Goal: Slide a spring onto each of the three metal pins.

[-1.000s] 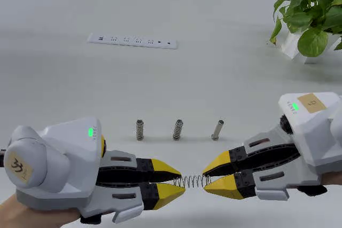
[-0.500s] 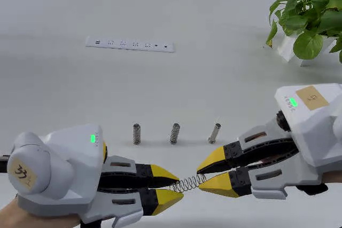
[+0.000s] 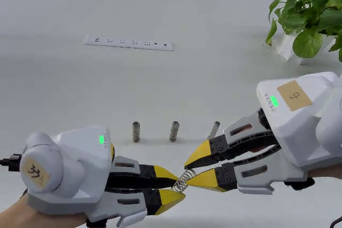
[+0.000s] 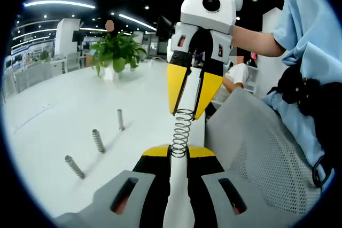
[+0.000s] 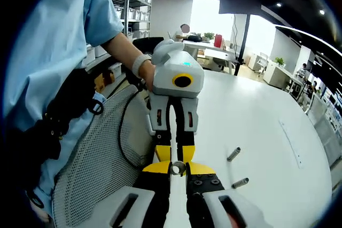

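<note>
Head view: left gripper (image 3: 181,185) and right gripper (image 3: 186,173) meet tip to tip low over the table (image 3: 64,94), near the person's edge. The loose spring (image 3: 185,180) spans the short gap between them, off the table, tilted up toward the right gripper.

Left gripper: jaws clenched on one end of the loose spring; in the left gripper view the coil rises from between its yellow tips. Right gripper: jaws pinched on the other end; in the right gripper view that end sits end-on between its own yellow tips.

Pins: three in a row on the table just beyond the grippers, upright or nearly so.
- first pin (image 3: 136,131), leftmost in the head view: sleeved in a fitted spring (image 4: 98,140).
- second pin (image 3: 174,131), middle: also sleeved.
- bare pin (image 3: 214,129), rightmost: plain metal, partly behind the right gripper's upper jaw.

Containers: white pot (image 3: 289,45) at the far right table edge holds a green leafy plant (image 3: 307,9), foliage spilling over its rim.

Other: white power strip (image 3: 129,42) lies flat, well beyond the pins. Grey mesh chair (image 4: 267,153) sits beside the table near the person.
</note>
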Demonstrator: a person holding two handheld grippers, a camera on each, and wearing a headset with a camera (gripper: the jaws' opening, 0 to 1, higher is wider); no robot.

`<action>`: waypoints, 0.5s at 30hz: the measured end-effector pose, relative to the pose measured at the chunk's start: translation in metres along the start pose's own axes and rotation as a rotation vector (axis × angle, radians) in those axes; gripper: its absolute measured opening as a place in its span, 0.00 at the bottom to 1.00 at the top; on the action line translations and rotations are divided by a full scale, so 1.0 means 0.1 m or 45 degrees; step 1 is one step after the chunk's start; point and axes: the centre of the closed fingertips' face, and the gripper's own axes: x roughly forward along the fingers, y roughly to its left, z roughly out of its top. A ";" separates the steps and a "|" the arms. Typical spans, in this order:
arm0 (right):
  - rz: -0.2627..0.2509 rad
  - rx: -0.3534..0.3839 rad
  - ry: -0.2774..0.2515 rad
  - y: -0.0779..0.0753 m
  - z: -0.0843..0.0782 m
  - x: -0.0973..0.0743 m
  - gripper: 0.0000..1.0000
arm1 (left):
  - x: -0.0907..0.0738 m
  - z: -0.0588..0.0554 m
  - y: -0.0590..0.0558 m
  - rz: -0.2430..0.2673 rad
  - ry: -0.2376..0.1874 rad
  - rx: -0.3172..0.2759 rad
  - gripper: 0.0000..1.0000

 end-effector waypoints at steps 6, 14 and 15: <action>0.007 -0.018 0.025 0.00 -0.02 0.01 0.07 | 0.00 -0.01 0.00 0.005 -0.003 0.001 0.06; 0.005 0.001 0.036 -0.01 -0.04 0.00 0.07 | 0.01 -0.02 0.00 0.011 -0.008 -0.002 0.06; 0.001 0.004 0.036 -0.02 -0.04 0.00 0.08 | 0.01 -0.02 -0.01 0.014 -0.008 -0.004 0.06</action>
